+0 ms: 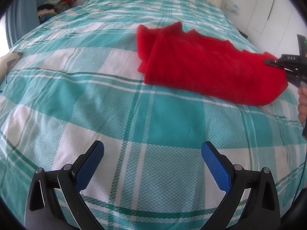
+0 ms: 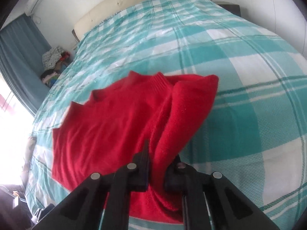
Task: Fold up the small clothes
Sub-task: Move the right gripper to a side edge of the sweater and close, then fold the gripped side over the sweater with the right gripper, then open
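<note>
A red knit sweater (image 1: 207, 65) lies partly folded on the teal and white checked bedspread (image 1: 134, 115). My left gripper (image 1: 152, 153) is open and empty, low over the bedspread, well short of the sweater. My right gripper (image 1: 268, 61) shows at the right edge of the left wrist view, pinching the sweater's near right edge. In the right wrist view the right gripper (image 2: 161, 153) is shut on a raised fold of the sweater (image 2: 107, 126), which is lifted a little off the bedspread (image 2: 239, 95).
A cream headboard (image 2: 122, 3) runs along the far end of the bed. A pile of clothes (image 1: 55, 0) sits beside blue curtains (image 2: 17, 53) at the far left. A white wardrobe (image 1: 268, 9) stands at the right.
</note>
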### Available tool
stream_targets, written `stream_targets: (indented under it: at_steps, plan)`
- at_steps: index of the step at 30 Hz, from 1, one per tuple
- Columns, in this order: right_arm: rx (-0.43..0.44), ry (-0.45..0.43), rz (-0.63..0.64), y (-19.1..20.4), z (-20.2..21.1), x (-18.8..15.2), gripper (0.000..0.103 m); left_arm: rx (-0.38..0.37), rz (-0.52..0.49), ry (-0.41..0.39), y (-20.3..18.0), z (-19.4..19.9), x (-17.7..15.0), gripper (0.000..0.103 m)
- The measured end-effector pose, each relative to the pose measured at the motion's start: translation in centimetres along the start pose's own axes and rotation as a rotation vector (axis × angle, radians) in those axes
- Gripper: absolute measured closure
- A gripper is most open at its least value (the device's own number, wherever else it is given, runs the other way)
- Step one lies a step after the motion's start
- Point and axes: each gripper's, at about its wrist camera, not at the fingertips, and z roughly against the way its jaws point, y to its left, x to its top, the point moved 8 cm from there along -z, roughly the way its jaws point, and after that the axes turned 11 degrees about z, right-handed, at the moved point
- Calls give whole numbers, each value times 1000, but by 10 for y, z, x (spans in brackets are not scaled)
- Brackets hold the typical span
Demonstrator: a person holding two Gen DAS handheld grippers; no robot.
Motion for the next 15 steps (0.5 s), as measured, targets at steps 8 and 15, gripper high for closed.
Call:
stream_targets:
  at_steps: [8, 15]
  plan:
    - [96, 23, 243, 174, -43, 31, 93, 79, 104, -71, 46, 10, 19, 1]
    - [328, 141, 293, 261, -105, -17, 79, 107, 110, -52, 55, 2, 17, 2]
